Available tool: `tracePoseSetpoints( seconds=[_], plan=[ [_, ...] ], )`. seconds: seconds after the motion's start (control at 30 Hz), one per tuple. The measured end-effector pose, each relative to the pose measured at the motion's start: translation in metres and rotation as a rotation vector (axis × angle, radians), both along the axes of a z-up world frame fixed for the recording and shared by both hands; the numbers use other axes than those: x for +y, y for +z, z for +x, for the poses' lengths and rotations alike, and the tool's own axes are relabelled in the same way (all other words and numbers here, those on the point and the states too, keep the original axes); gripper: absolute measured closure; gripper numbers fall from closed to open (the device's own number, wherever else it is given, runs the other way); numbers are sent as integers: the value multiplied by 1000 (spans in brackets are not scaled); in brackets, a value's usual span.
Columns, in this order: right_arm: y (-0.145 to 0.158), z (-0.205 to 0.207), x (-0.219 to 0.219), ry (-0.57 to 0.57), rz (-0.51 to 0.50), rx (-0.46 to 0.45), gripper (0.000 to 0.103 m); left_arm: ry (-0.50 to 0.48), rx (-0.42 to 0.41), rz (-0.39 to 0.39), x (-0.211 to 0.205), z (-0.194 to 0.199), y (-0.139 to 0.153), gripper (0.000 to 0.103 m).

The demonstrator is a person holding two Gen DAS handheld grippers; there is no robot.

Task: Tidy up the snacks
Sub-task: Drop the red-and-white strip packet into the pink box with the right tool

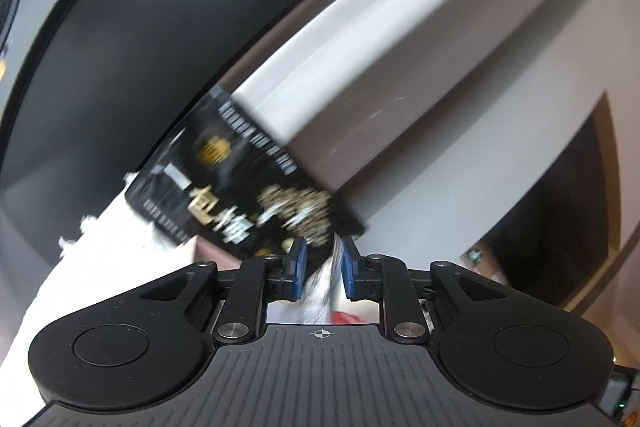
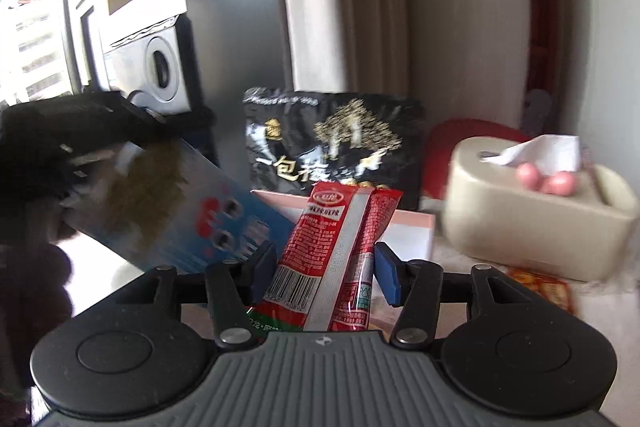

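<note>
Red snack packet point(image 2: 340, 259) is sitting between the right gripper's point(image 2: 326, 267) half-open jaws, above a white box point(image 2: 412, 231). Behind it, a black bag point(image 2: 332, 143) is standing. Left gripper point(image 1: 322, 267) is pinching a silvery wrapper point(image 1: 320, 287) with jaws nearly closed. Tissue box point(image 2: 532, 219) is resting on the worktop point(image 2: 460, 303).

Black snack bag point(image 1: 240, 187) (blurred), silver wrapper point(image 1: 325, 287) between jaws

Red sachet point(image 2: 340, 251): white stripe, barcode. Black snack bag point(image 2: 336, 143): gold tree motif, white characters. Blue box point(image 2: 188, 211): red marks. Beige tissue box point(image 2: 536, 219): white tissue, pink balls. Fingers point(image 2: 387, 273): blue pads.
</note>
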State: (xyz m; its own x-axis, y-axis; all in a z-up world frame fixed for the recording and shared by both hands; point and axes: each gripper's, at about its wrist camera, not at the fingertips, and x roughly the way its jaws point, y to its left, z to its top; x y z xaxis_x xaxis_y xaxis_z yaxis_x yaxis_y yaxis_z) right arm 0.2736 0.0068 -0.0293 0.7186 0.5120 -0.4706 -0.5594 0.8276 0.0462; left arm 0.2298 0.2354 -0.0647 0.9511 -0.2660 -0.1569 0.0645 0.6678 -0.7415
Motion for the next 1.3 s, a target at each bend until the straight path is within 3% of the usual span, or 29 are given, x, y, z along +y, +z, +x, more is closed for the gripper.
tracePoseSetpoints(
  seconds=[0.23,0.47,0.77,0.9,1.07,1.3],
  plan=[
    [-8,6,1,-29,-21,-35,42,-13,58,57,-2,8,-6,81],
    [-8,3,-23,-72,-16,-9,42,-117,112,91,-28,14,-3,82],
    [-2,-13,-54,-105,-29,-32,42,-167,-19,100,-46,10,28,82],
    [-4,-20,-66,-124,-40,-43,41,-141,-30,148,-44,-6,45,82],
    [-14,-28,-77,-94,-52,-14,41,-84,72,260,-36,-44,46,82],
    [-20,-49,-58,89,-64,24,40,27,174,235,-16,-81,36,82]
  ],
)
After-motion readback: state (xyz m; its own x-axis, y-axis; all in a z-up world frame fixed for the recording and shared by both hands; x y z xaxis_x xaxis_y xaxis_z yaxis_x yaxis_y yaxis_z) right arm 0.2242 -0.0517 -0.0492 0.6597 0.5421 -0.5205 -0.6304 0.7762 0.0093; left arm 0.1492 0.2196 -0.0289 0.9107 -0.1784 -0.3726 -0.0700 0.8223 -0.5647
